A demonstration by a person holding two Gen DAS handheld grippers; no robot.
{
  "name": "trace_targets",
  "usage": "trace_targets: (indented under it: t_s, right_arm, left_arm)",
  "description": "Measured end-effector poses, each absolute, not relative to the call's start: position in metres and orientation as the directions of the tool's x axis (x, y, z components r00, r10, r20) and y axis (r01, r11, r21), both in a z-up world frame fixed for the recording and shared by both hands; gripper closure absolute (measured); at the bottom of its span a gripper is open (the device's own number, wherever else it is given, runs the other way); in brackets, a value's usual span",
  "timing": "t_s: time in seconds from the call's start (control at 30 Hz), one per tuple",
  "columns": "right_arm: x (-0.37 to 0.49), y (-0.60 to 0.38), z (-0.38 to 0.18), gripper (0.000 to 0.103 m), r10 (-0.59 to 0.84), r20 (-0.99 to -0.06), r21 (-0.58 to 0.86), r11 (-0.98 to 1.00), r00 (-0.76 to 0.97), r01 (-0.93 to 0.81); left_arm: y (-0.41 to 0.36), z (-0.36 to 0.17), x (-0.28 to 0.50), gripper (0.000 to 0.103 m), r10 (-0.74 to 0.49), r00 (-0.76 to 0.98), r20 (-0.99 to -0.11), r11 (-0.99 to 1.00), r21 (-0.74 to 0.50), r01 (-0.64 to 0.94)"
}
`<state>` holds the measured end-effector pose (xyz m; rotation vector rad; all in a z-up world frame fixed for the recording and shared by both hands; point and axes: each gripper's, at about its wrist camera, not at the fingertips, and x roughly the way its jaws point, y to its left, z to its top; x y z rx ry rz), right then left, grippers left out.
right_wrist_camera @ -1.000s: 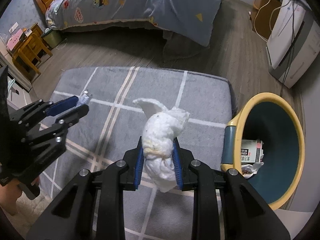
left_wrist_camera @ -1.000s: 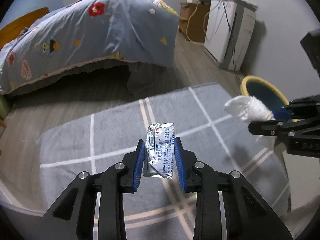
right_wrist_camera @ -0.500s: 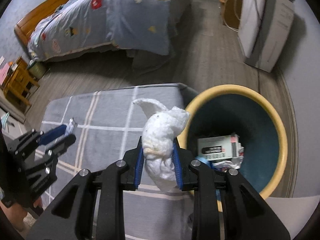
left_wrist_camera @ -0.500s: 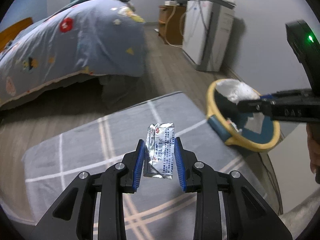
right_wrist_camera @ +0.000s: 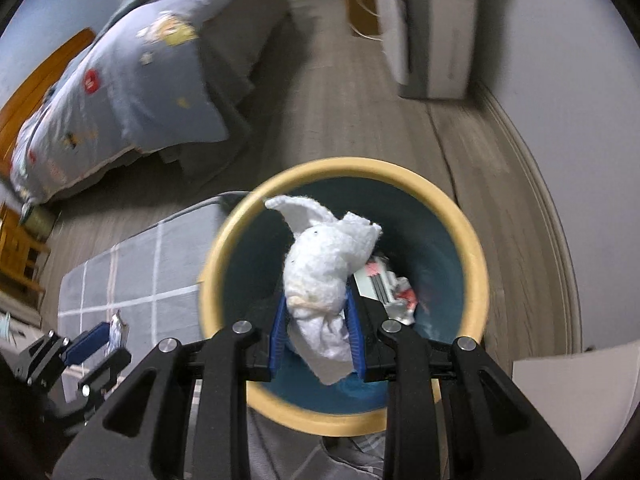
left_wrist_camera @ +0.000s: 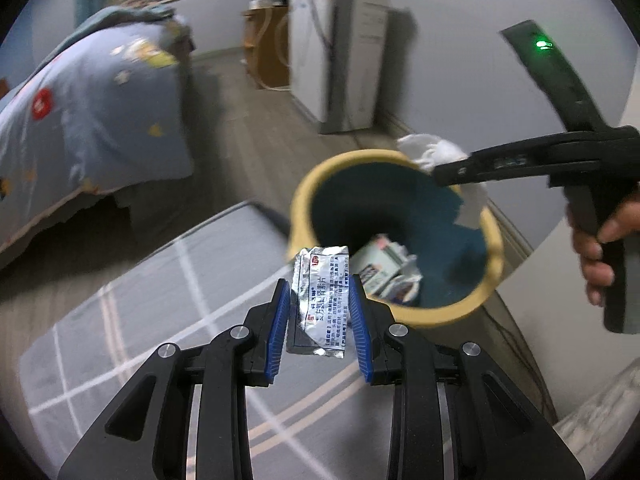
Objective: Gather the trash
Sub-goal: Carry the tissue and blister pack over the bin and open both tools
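In the left wrist view, the left tool point(left_wrist_camera: 320, 312) is closed on a flat silver foil medicine sachet with printed text point(left_wrist_camera: 320, 300), which stands upright between the blue pads. The round bin with a yellow rim and dark teal inside point(left_wrist_camera: 494, 256) lies ahead and to the right of this tool, and only its near rim is behind the sachet. If the tool opened here, I think the sachet could fall on the grey rug with pale lines point(left_wrist_camera: 152, 312) or hit the rim. In the right wrist view, the right tool point(right_wrist_camera: 316, 328) grips a crumpled white tissue wad point(right_wrist_camera: 328, 268), directly over the bin mouth, above the paper trash point(right_wrist_camera: 384, 284) already inside. The soft tissue may stick to one pad. The left tool is near at the lower left, so the two could collide over the bin.
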<state>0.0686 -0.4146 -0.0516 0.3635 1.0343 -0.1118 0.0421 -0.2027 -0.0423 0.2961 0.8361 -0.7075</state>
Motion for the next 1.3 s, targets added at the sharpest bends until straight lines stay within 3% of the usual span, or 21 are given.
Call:
trace_targets:
  t_s: [0.47,0.57,0.63,0.87,0.9,0.93,1.0,1.3]
  right_arm:
    - [0.063,-0.456,-0.092,0.077,0.112,-0.89,0.3,0.873,0.442,0.384]
    - [0.065,-0.454,-0.09,0.077,0.107,-0.889,0.296,0.877,0.446,0.379]
    - [0.068,-0.453,-0.092,0.077,0.113,-0.888,0.301,0.877,0.447,0.376]
    - [0.076,-0.45,-0.095,0.076,0.119,-0.886,0.308,0.873,0.448,0.378]
    - [0.077,-0.449,-0.093,0.071,0.123,-0.879,0.319,0.87,0.46,0.377]
    - [0.078,-0.449,-0.09,0.056,0.118,-0.874,0.321,0.868,0.472,0.378]
    - [0.078,-0.449,-0.084,0.036,0.084,-0.865,0.307,0.869,0.495,0.389]
    - [0.071,-0.453,-0.076,0.036,0.03,-0.868,0.262,0.876,0.496,0.404]
  left_arm:
    - [-0.304,-0.071,0.077,0.071,-0.416,0.416,-0.809,0.666,0.041,0.745]
    - [-0.307,-0.071,0.085,0.063,-0.411,0.427,-0.805,0.679,0.042,0.733]
    - [-0.305,-0.072,0.089,0.045,-0.416,0.433,-0.8,0.689,0.033,0.724]
    - [-0.288,-0.075,0.096,0.044,-0.425,0.439,-0.792,0.715,0.004,0.699]
    - [-0.286,-0.074,0.097,0.044,-0.426,0.439,-0.791,0.717,0.0,0.697]
    - [-0.283,-0.073,0.097,0.044,-0.426,0.439,-0.791,0.72,-0.003,0.694]
    - [-0.278,-0.072,0.098,0.044,-0.423,0.447,-0.789,0.726,0.0,0.688]
    - [-0.258,-0.062,0.089,0.043,-0.415,0.461,-0.784,0.736,0.008,0.677]
